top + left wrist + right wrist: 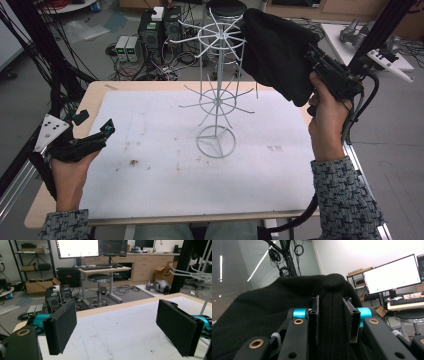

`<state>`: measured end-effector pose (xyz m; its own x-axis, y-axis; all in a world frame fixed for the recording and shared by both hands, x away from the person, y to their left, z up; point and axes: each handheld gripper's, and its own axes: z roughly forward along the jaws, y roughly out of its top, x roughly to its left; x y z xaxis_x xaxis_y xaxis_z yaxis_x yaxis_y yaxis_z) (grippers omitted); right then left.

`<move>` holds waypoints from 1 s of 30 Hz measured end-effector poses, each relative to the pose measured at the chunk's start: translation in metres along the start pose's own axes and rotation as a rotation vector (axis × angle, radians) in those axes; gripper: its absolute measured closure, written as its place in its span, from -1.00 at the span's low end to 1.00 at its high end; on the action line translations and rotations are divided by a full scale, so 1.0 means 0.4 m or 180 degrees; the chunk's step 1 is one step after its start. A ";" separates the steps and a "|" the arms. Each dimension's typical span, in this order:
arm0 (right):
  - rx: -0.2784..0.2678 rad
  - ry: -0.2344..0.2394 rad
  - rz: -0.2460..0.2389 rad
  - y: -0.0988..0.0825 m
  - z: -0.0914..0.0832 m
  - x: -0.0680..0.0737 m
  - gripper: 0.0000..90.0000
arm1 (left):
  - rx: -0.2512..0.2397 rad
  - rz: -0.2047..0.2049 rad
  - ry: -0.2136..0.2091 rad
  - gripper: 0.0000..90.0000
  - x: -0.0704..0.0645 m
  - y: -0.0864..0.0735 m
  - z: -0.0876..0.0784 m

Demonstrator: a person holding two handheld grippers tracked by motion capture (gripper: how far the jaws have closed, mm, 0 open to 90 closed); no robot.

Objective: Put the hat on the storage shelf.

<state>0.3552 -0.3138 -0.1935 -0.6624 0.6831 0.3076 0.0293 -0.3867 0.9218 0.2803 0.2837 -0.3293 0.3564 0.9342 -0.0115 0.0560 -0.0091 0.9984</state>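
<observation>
- A black knitted cloth (277,50) is held up in the air at the table's far right, over and just beside the top ring of a white wire rack (218,95); whether it touches the prongs cannot be told.
- In the right gripper view the cloth (287,315) is seen bunched between the two jaws, and the right gripper (333,320) is clamped on a thick fold of it.
- In the high view the right gripper (320,62) is carried by a hand in a patterned sleeve (345,200).
- The rack is set upright on the white mat (150,175), its round base near the middle.
- The left gripper (107,131) is rested low at the table's left edge, well apart from the rack.
- Its jaws are spread wide in the left gripper view, with nothing between the pads (62,327).
</observation>
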 end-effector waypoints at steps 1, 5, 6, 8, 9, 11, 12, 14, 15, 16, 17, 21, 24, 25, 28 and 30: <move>0.0013 0.0004 0.0009 -0.003 -0.001 -0.002 0.56 | 0.0003 0.0003 -0.0003 -0.62 -0.002 0.001 0.001; 0.0051 -0.0013 -0.0036 -0.013 -0.006 -0.007 0.51 | 0.0005 0.0011 -0.0023 -0.62 -0.006 0.001 0.008; 0.0069 -0.0016 -0.0042 -0.016 -0.007 -0.009 0.51 | 0.0004 0.0016 -0.0031 -0.62 -0.006 0.001 0.008; 0.0089 -0.0034 -0.0042 -0.022 -0.008 -0.013 0.49 | -0.0001 0.0016 -0.0036 -0.62 -0.007 0.003 0.009; 0.0119 -0.0047 -0.0021 -0.029 -0.010 -0.016 0.46 | -0.0005 0.0027 -0.0045 -0.62 -0.007 0.005 0.009; 0.0117 -0.0056 -0.0033 -0.031 -0.010 -0.017 0.46 | -0.0023 0.0019 -0.0045 -0.62 -0.008 0.007 0.010; 0.0137 -0.0069 -0.0044 -0.035 -0.012 -0.017 0.43 | -0.0025 0.0026 -0.0052 -0.62 -0.007 0.009 0.010; 0.0135 -0.0072 -0.0049 -0.037 -0.012 -0.018 0.43 | -0.0042 0.0010 -0.0053 -0.62 -0.006 0.009 0.011; 0.0152 -0.0078 -0.0046 -0.037 -0.013 -0.018 0.42 | -0.0035 0.0015 -0.0059 -0.62 -0.005 0.010 0.011; 0.0150 -0.0092 -0.0051 -0.038 -0.013 -0.018 0.40 | -0.0036 0.0015 -0.0058 -0.62 -0.004 0.010 0.011; 0.0160 -0.0109 -0.0075 -0.039 -0.014 -0.019 0.39 | -0.0044 -0.0001 -0.0052 -0.62 -0.003 0.010 0.010; 0.0220 -0.0140 -0.0113 -0.042 -0.013 -0.016 0.34 | -0.0066 0.0009 -0.0051 -0.62 -0.003 0.014 0.008; 0.0243 -0.0164 -0.0128 -0.043 -0.013 -0.014 0.30 | -0.0068 0.0012 -0.0052 -0.62 -0.003 0.015 0.006; 0.0248 -0.0177 -0.0154 -0.043 -0.014 -0.015 0.29 | -0.0069 0.0011 -0.0052 -0.62 -0.003 0.015 0.006; 0.0247 -0.0185 -0.0155 -0.046 -0.016 -0.015 0.27 | -0.0078 0.0003 -0.0053 -0.62 -0.004 0.016 0.005; 0.0243 -0.0199 -0.0159 -0.050 -0.019 -0.016 0.25 | -0.0082 0.0008 -0.0055 -0.62 -0.004 0.017 0.005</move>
<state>0.3533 -0.3150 -0.2159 -0.6166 0.7386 0.2727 0.0558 -0.3045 0.9509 0.2820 0.2814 -0.3225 0.3727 0.9279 -0.0098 0.0312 -0.0019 0.9995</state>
